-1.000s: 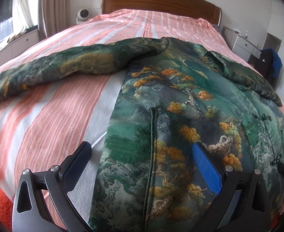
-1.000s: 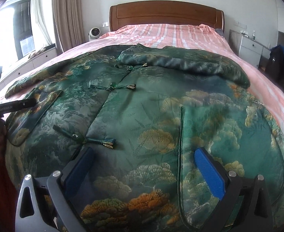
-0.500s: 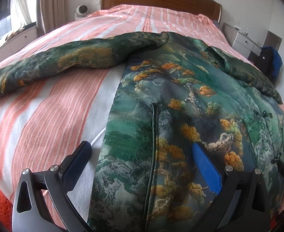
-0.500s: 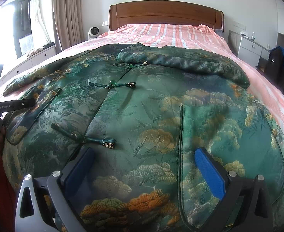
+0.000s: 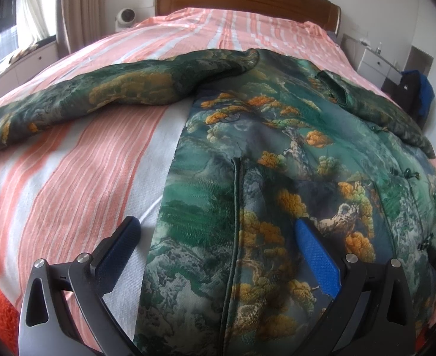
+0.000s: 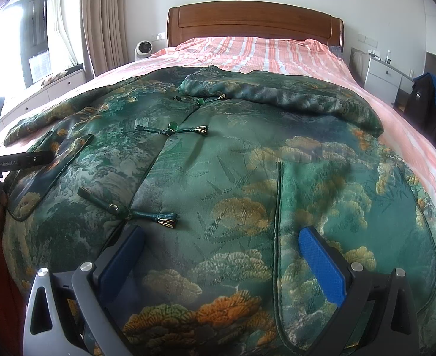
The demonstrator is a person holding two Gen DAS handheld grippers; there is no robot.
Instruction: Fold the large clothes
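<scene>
A large green brocade jacket (image 5: 277,154) with orange tree patterns lies front-up on the bed. Its left sleeve (image 5: 105,101) stretches out flat to the left; the right sleeve (image 6: 292,101) is folded across the chest below the collar. Knot buttons (image 6: 170,129) close the front. My left gripper (image 5: 215,243) is open, low over the hem at the jacket's left edge, nothing between its fingers. Over the hem near the right pocket seam (image 6: 277,207), my right gripper (image 6: 221,249) is open too. The left gripper's body (image 6: 16,163) and a hand show at the right wrist view's left edge.
The bed has a salmon and white striped sheet (image 5: 69,178) and a wooden headboard (image 6: 253,23). A small white fan (image 6: 143,49) and a low windowside cabinet (image 6: 54,86) stand left. A white nightstand (image 6: 384,77) and a chair with dark clothes (image 6: 429,101) stand right.
Both grippers have edged slightly forward and lower over the jacket's hem. The jacket itself has not moved, and both jaws stay open.
</scene>
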